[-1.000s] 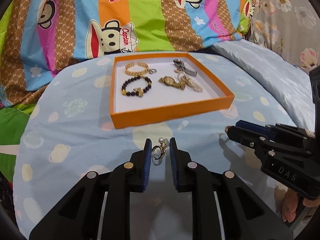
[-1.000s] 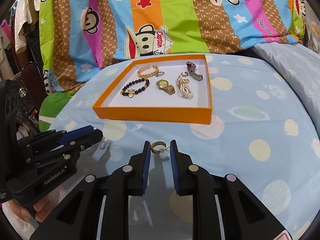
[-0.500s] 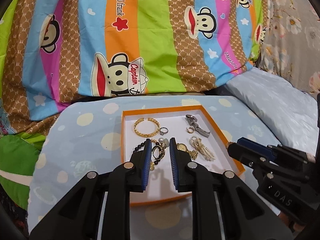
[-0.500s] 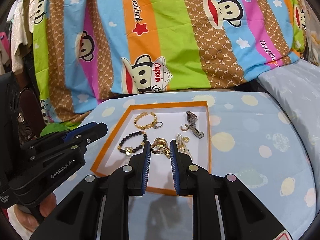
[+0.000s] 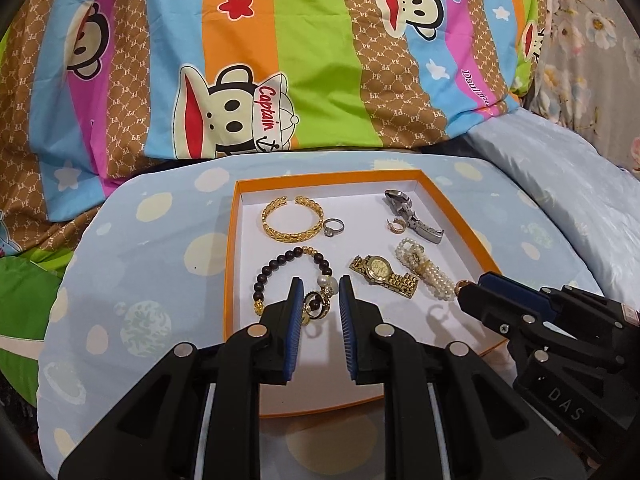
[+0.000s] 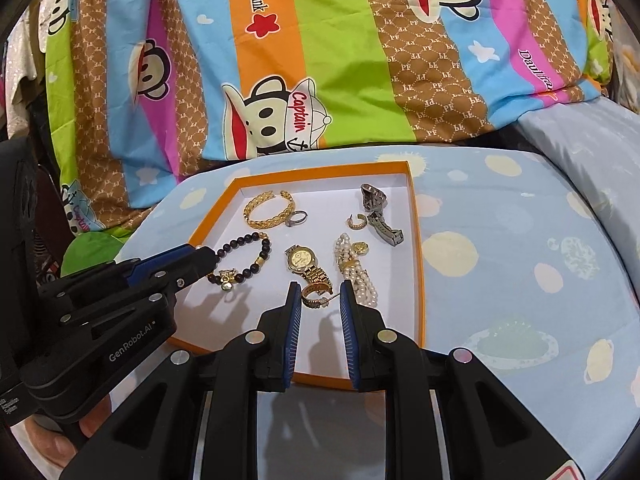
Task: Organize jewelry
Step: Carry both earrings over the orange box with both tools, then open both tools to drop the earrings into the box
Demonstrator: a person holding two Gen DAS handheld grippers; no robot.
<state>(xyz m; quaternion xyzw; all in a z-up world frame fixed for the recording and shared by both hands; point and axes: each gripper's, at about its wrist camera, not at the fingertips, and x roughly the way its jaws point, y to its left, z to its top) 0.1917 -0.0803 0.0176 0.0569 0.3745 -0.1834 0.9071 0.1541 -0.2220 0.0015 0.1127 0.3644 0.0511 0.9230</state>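
Note:
An orange tray (image 5: pixel 230 264) (image 6: pixel 420 264) with a white floor lies on the blue spotted bed. It holds a gold bangle (image 5: pixel 292 218), a silver ring (image 5: pixel 333 226), a dark bead bracelet (image 5: pixel 276 268), a gold watch (image 5: pixel 382 274), a pearl bracelet (image 5: pixel 424 270), a silver watch (image 5: pixel 412 216) and a small gold hoop (image 5: pixel 395 226). My left gripper (image 5: pixel 319 296) is shut on a pearl-and-gold earring (image 5: pixel 320 300), above the tray's front left. My right gripper (image 6: pixel 319 296) is shut on a gold hoop earring (image 6: pixel 316 294), above the tray's front middle.
A striped monkey-print quilt (image 5: pixel 280 60) rises behind the tray. A pale blue pillow (image 5: pixel 560 184) lies at the right. Clothes (image 6: pixel 24 40) hang at the far left of the right wrist view. A hand (image 6: pixel 60 436) holds the left gripper's body.
Both grippers have moved forward from the bedsheet in front of the tray to above the tray's floor, each still carrying its earring.

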